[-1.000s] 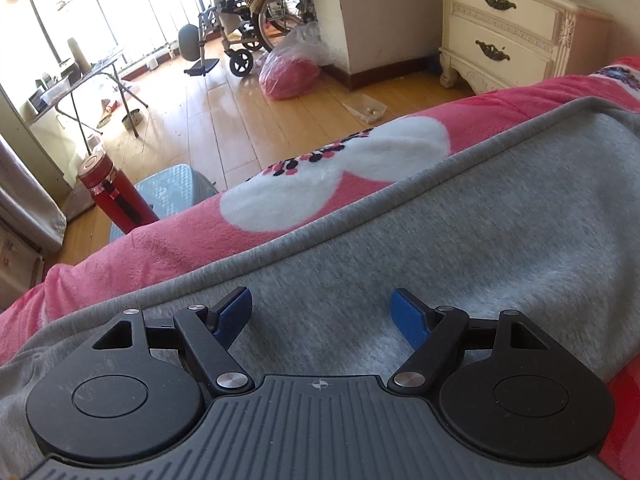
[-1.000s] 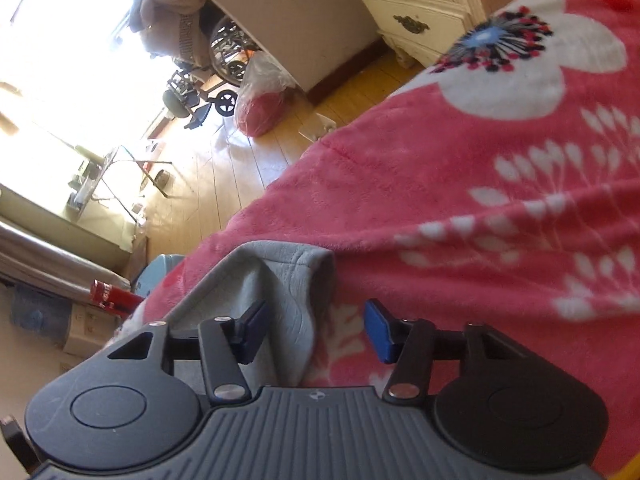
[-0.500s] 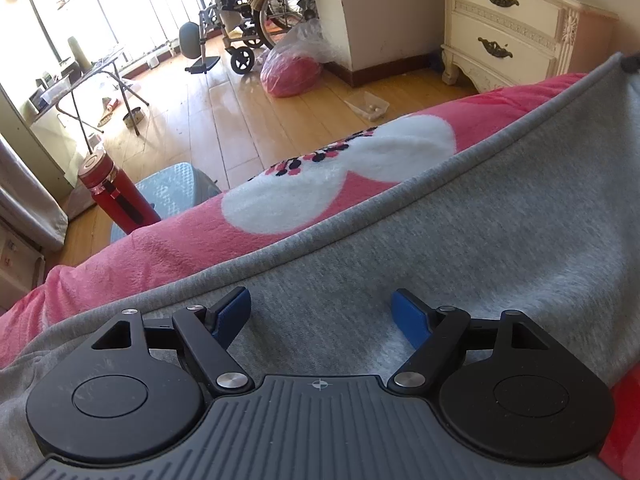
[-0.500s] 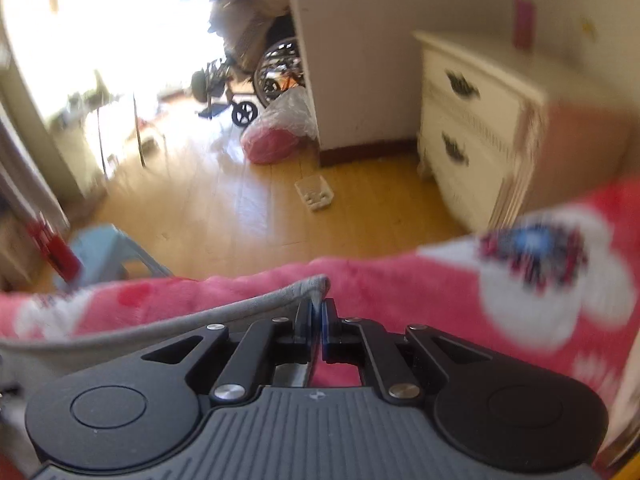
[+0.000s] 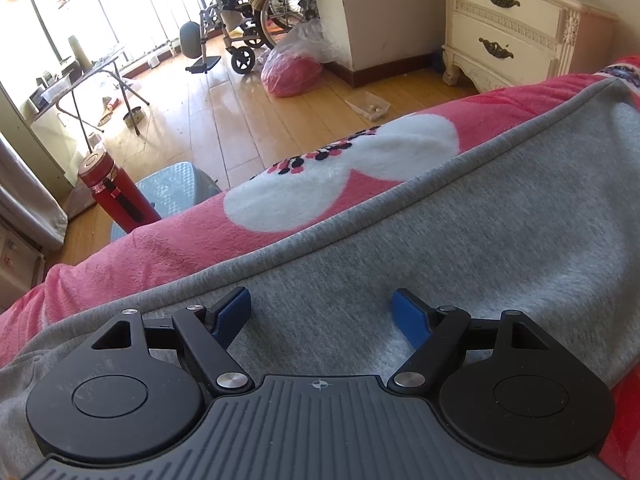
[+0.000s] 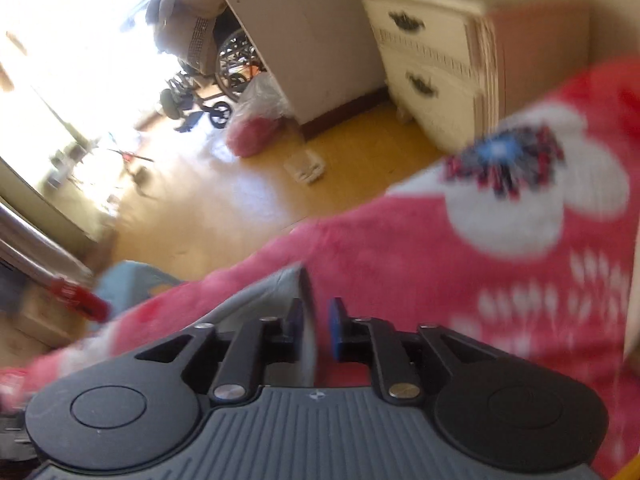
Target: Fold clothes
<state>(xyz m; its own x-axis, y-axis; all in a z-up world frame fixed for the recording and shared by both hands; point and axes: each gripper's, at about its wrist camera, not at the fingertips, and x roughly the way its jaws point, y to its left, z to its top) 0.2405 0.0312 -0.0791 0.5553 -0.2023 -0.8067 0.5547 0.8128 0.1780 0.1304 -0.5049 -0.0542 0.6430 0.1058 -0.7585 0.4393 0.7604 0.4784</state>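
Observation:
A grey sweatshirt (image 5: 460, 232) lies spread on the pink flowered blanket (image 5: 200, 236). My left gripper (image 5: 320, 314) hovers low over the grey cloth, open, with nothing between its blue pads. In the blurred right wrist view, a corner of the grey garment (image 6: 260, 300) stands up between the fingers of my right gripper (image 6: 316, 326). The jaws are parted a little. The cloth edge rests against the left pad, with a gap to the right pad.
The bed edge drops to a wooden floor (image 5: 224, 120). A red flask (image 5: 116, 192) stands on a blue stool (image 5: 176, 188) beside the bed. A cream nightstand (image 5: 516, 28), a pink bag (image 5: 292, 72), a wheelchair (image 5: 256, 12) and a small plastic tray (image 5: 368, 104) stand farther off.
My right gripper shut on the grey corner, lifted and carried it. Now its jaws have parted slightly and the view has tilted. The grey edge shifted in the left wrist view; the left gripper stayed open.

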